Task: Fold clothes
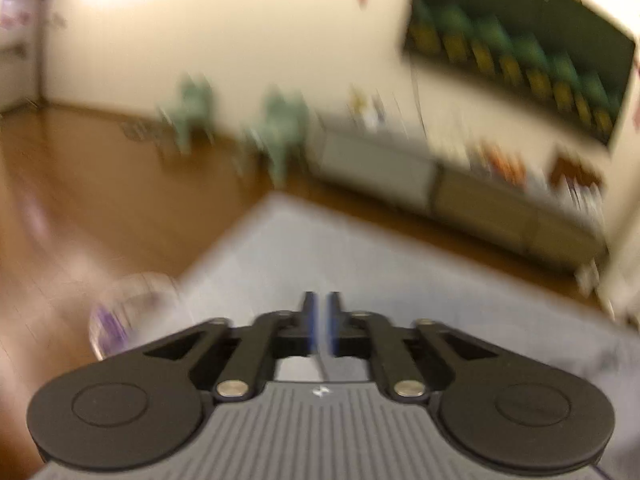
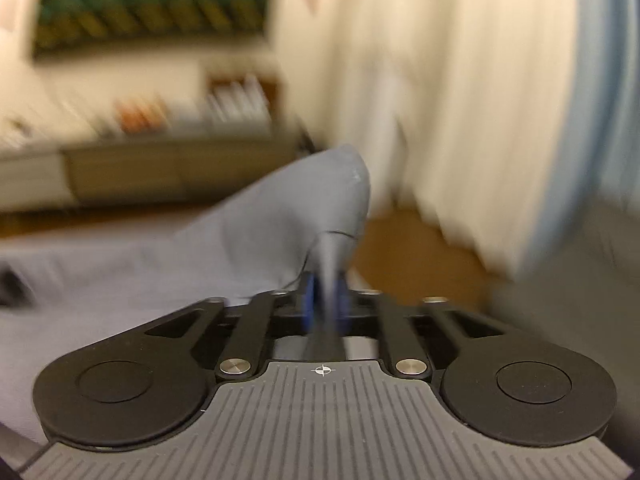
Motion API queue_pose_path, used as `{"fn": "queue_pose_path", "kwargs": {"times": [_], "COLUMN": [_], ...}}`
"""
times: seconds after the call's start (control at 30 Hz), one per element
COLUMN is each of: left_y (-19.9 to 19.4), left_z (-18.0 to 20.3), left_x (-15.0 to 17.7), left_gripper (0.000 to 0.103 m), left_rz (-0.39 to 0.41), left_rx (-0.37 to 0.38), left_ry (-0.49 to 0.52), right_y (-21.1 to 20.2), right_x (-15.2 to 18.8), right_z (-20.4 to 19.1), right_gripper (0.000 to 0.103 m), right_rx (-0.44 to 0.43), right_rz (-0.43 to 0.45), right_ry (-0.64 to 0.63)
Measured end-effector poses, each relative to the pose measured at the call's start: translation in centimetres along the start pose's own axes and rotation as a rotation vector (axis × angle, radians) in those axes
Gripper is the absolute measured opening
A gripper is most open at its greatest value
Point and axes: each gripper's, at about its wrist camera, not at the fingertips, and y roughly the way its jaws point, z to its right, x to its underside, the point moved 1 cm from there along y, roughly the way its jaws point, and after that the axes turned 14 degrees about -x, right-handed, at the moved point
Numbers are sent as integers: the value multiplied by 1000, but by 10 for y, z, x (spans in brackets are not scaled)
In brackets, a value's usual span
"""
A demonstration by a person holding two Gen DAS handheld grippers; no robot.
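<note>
1. My right gripper (image 2: 325,298) is clamped on a bunched corner of the grey garment (image 2: 256,216), lifted clear.
2. My left gripper (image 1: 321,322) is nearly closed; a thin cloth edge seems to sit between its pads, unclear.
3. The garment reads light, limp and drapey; I judge hems and corners the best holds.

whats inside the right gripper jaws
A bunched fold of the grey garment is pinched in the right gripper, rising to a peak beyond it. The clamped part is hidden by the blue pads.
</note>
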Motion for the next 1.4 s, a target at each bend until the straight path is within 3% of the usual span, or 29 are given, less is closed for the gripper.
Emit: {"fn": "queue_pose_path", "kwargs": {"times": [0.03, 0.1, 0.17, 0.2, 0.23, 0.27, 0.3, 0.4, 0.47, 0.5, 0.57, 0.63, 0.73, 0.77, 0.87, 0.93, 0.97, 1.0, 1.03, 1.1, 1.27, 1.4], "left_y": [8, 13, 15, 16, 17, 20, 24, 29, 31, 33, 31, 12, -32, -36, -15, 23, 43, 58, 65, 68, 76, 71], "left_z": [11, 27, 41, 48, 56, 64, 75, 97, 111, 120, 138, 141, 105, 89, 50, 43, 45, 50, 54, 52, 14, -10], "left_x": [21, 66, 107, 122, 137, 147, 152, 167, 169, 166, 153, 117, 19, -13, -96, -121, -122, -112, -96, -56, 25, 51], "left_gripper": [53, 72, 80, 84, 88, 90, 96, 96, 59, 20, 10, 3, 4, 4, 7, 11, 15, 30, 44, 55, 63, 78], "left_rz": [-52, -128, -190, -212, -235, -249, -256, -272, -260, -251, -219, -115, 52, 86, 120, 47, -13, -73, -102, -98, -107, -90], "left_rx": [22, 74, 125, 144, 163, 167, 152, 88, 104, 118, 132, 175, 243, 228, 99, -62, -125, -132, -106, -65, -36, 8], "left_ry": [27, 44, 50, 52, 53, 57, 65, 76, 101, 125, 166, 152, -28, -83, -195, -182, -136, -71, -27, -25, -105, -140], "right_y": [0, -2, -12, -14, -13, -12, -12, -9, -7, -6, 5, 15, 29, 33, 41, 47, 49, 50, 51, 53, 56, 50], "right_x": [23, 61, 65, 66, 69, 72, 74, 82, 88, 90, 97, 103, 110, 109, 102, 99, 98, 98, 97, 96, 91, 84], "right_z": [9, 25, 28, 24, 11, -1, -14, -52, -77, -90, -100, -99, -90, -86, -67, -56, -51, -49, -46, -42, -52, -70], "right_gripper": [47, 60, 60, 69, 94, 103, 101, 101, 101, 101, 100, 94, 92, 92, 94, 94, 94, 94, 94, 95, 97, 98], "right_rx": [-10, -50, -182, -234, -263, -292, -321, -406, -461, -489, -501, -472, -397, -375, -327, -296, -285, -281, -276, -268, -263, -279], "right_rz": [7, 16, 1, -7, -16, -25, -35, -62, -81, -90, -134, -194, -254, -267, -259, -250, -249, -253, -258, -266, -265, -204], "right_ry": [66, 199, 332, 356, 306, 257, 207, 57, -43, -94, -157, -186, -172, -164, -126, -102, -93, -90, -87, -82, -118, -155]}}
